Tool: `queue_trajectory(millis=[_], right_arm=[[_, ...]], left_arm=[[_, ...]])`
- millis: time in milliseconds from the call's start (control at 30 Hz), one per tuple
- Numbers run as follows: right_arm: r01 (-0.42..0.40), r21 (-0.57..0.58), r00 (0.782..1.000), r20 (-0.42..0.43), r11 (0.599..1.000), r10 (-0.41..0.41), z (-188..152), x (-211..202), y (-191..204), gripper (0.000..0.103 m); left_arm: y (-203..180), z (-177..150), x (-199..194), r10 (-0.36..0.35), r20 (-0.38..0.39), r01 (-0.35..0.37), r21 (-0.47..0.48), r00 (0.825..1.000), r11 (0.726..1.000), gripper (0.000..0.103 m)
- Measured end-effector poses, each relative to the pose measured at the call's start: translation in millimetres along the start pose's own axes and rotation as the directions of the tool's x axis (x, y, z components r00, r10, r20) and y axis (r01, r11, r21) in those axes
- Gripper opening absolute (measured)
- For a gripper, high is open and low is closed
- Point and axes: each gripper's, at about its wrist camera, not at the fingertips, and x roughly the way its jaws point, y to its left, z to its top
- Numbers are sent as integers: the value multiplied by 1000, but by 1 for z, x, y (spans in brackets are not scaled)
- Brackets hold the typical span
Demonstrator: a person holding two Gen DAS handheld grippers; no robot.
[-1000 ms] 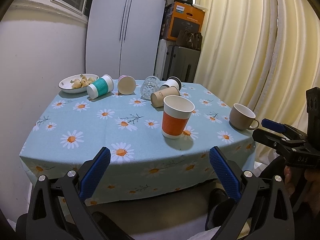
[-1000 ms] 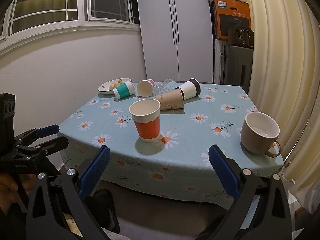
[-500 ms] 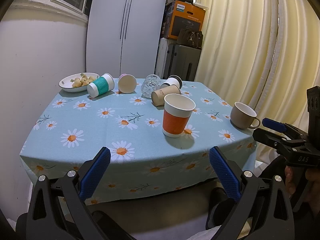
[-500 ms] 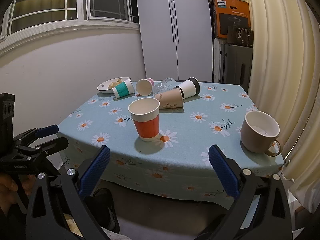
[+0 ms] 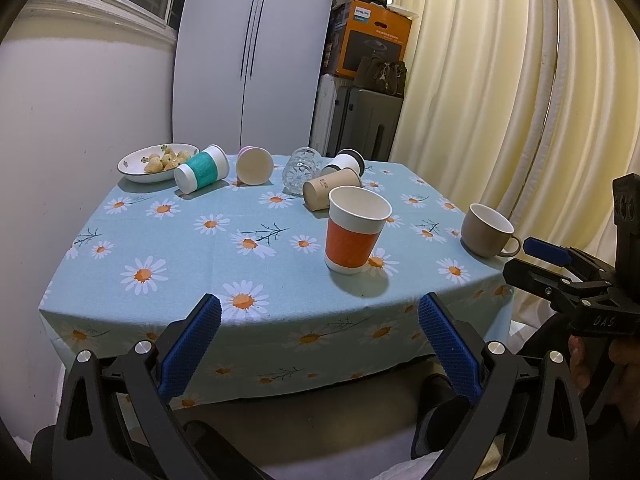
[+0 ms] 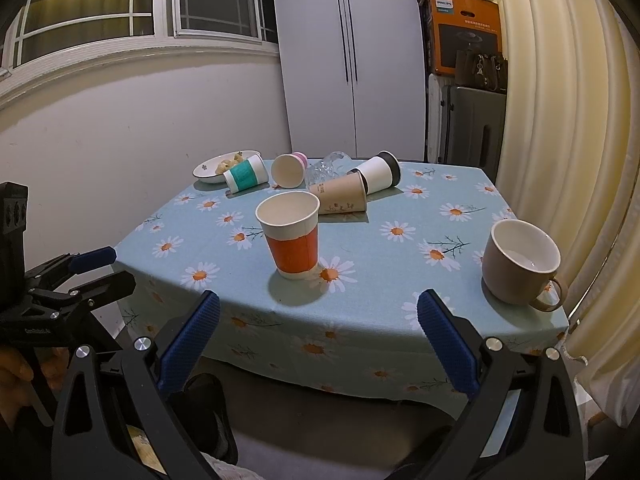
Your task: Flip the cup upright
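Note:
An orange-banded paper cup stands upright near the table's front. A beige mug stands upright at the right edge. Lying on their sides at the back are a teal-banded cup, a pink cup, a clear glass, a brown paper cup and a white cup with a black lid. My left gripper and right gripper are both open and empty, in front of the table.
A white bowl of food sits at the back left of the daisy tablecloth. Curtains hang to the right. A white cabinet and suitcases stand behind the table.
Both grippers have drifted slightly back and up from the table; the cups have not moved and the jaws stay open.

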Motion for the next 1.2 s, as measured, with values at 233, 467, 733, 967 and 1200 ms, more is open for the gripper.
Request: queue_trajectory(millis=[233,467,733,967,1200], right_arm=[[-1,1,1000,0,1000,1,0,0,0,98],[-1,0,1000,-1,1000,1,0,0,0,98],[1,-1,1000,-2,1000,-1,0,0,0,98],[-1,-3,1000,-2,1000,1,0,0,0,98],[0,-3,1000,-2,1000,0,-1,-1,-1,98]], left_arm=[[0,-1,-1,-7,2,7,-6,1000,1000,96],[-1,0,-1,-6,-2,6,0,1000,1000,96],[1,1,-2,-20,-2,20,-10,1000,1000,96],[-2,1,0,-20,-7,20,1,1000,1000,96],[-3,0,0,-13,-5,13,2,1000,1000,96]])
